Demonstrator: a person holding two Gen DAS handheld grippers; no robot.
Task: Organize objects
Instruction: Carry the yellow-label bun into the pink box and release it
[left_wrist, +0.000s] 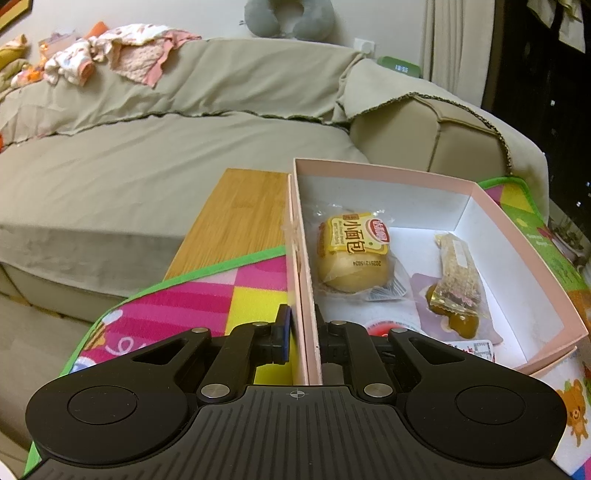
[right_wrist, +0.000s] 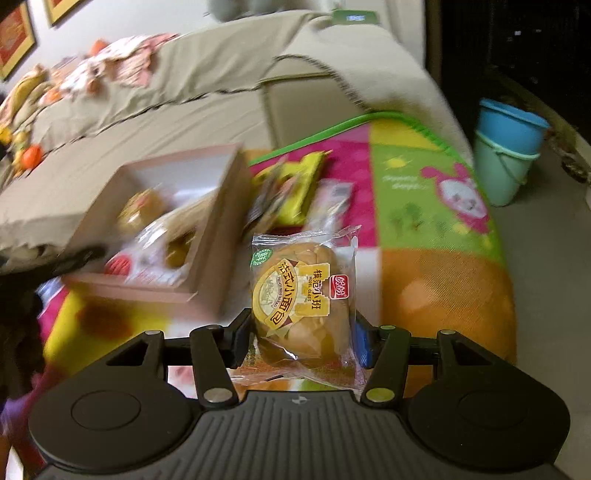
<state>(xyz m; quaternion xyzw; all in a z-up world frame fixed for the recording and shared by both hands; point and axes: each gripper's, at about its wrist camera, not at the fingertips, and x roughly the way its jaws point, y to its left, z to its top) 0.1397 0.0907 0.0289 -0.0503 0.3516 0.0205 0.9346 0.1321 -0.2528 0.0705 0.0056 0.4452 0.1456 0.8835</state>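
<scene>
Right tongs (right_wrist: 303, 339), half open, grip a wrapped bread bun (right_wrist: 301, 295) between the pads (judged: transfer step). Carry it leftward and ahead over the pink box (right_wrist: 207, 236) wall, then release inside. Left tongs (left_wrist: 303, 332), fully closed, clamp the near box wall; keep it steadied.

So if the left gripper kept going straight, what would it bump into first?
Nothing new: the left gripper is already shut on the pink box's wall. Pushed straight on, it would probably just slide along that wall, with the bread beside it.
</scene>
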